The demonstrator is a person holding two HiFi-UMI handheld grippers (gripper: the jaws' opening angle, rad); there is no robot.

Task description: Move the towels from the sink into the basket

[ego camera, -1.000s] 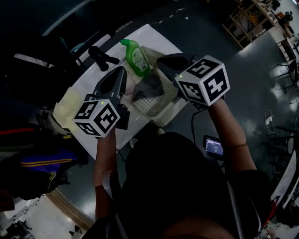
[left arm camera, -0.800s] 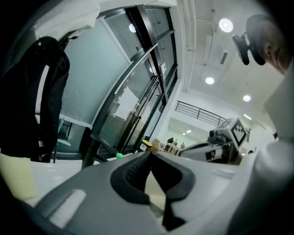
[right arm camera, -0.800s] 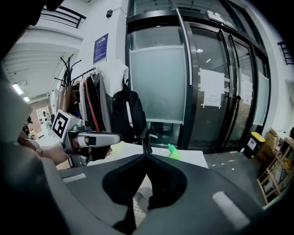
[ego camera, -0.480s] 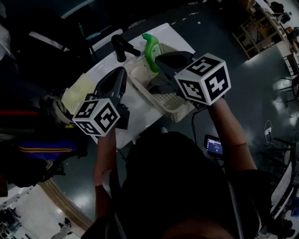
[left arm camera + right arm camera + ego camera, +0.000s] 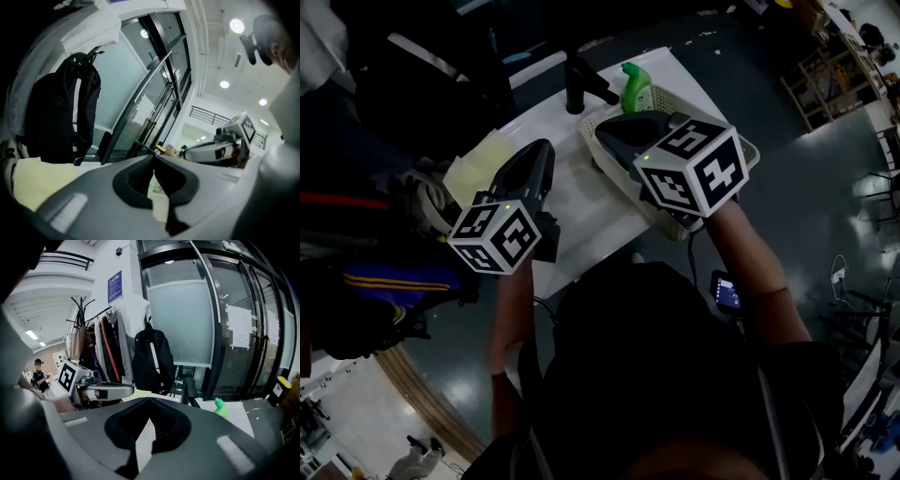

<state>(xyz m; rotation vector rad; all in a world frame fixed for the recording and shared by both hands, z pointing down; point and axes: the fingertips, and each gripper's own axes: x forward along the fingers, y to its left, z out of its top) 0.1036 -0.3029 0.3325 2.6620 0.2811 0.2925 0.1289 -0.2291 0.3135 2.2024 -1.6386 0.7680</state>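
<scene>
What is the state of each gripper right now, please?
Left gripper: closed, jaws together, holding nothing.
Right gripper: closed, jaws together, holding nothing.

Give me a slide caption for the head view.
Left gripper and right gripper, shut and empty, above a white counter with basket, green bottle and faucet.

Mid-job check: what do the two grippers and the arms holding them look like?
The left gripper and right gripper have grey shells tapering to black ribbed claw pads. The left cube and right cube are white with black square markers and a green light. A dark cable hangs below the right one. The person wears a dark top, with no sleeves over the forearms.
</scene>
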